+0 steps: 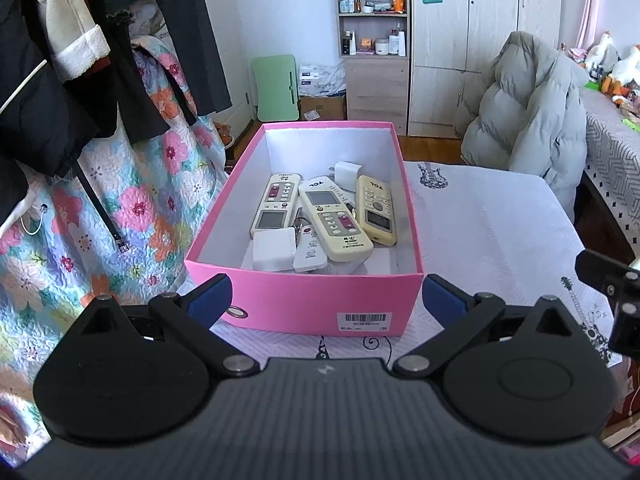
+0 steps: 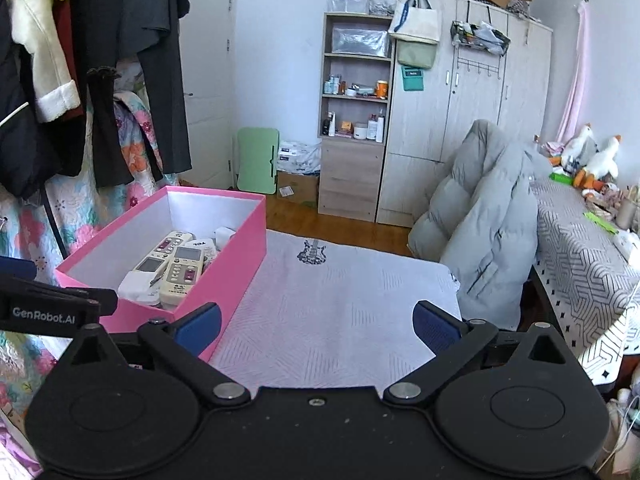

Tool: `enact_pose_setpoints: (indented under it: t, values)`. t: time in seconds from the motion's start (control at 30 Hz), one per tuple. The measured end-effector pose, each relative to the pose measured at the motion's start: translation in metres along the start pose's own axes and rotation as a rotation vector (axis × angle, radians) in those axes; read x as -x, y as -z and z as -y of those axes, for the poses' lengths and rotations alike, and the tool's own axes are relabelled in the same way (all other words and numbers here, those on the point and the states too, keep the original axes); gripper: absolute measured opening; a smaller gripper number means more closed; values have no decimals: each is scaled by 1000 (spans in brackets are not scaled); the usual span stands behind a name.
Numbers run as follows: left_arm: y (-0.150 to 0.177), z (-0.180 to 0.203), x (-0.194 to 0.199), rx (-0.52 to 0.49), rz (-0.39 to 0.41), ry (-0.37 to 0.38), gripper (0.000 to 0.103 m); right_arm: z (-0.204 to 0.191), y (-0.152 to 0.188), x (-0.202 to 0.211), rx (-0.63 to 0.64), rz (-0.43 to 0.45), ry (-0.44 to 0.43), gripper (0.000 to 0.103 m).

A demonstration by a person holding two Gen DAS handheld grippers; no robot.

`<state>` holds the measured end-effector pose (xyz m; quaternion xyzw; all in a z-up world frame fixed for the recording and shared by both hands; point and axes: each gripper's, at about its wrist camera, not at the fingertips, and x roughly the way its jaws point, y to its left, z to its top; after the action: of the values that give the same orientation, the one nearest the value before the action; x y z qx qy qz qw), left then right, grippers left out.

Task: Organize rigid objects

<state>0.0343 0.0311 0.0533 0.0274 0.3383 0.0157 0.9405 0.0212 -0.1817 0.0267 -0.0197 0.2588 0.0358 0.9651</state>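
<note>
Both blue-padded fingers of the left tool [image 1: 326, 298] stand spread wide, holding nothing, either side of the near end of the open pink cardboard box [image 1: 280, 300] on the white patterned worktop [image 1: 480, 232]. Inside lie three cream remote controls [image 1: 336, 220], two marked "TCL", with white chargers [image 1: 272, 250] beside them. A barcode sticker [image 1: 363, 320] sits on the box's near wall.

From the right wrist, the right tool [image 2: 316, 326] is likewise fully open and empty above the bare worktop [image 2: 340, 300], the box [image 2: 224, 248] just to its left. "GenRobot.AI" reads on the left tool's [image 2: 44, 304] black body.
</note>
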Motion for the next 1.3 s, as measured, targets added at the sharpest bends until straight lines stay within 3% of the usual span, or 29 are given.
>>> enact_pose_setpoints:
  t: [0.43, 1.3]
  values:
    - [6, 5, -3, -22, 10, -27, 103, 7, 10, 1, -96, 32, 46, 103]
    - [14, 14, -6, -73, 24, -9, 103, 11, 19, 3, -118, 77, 75, 103]
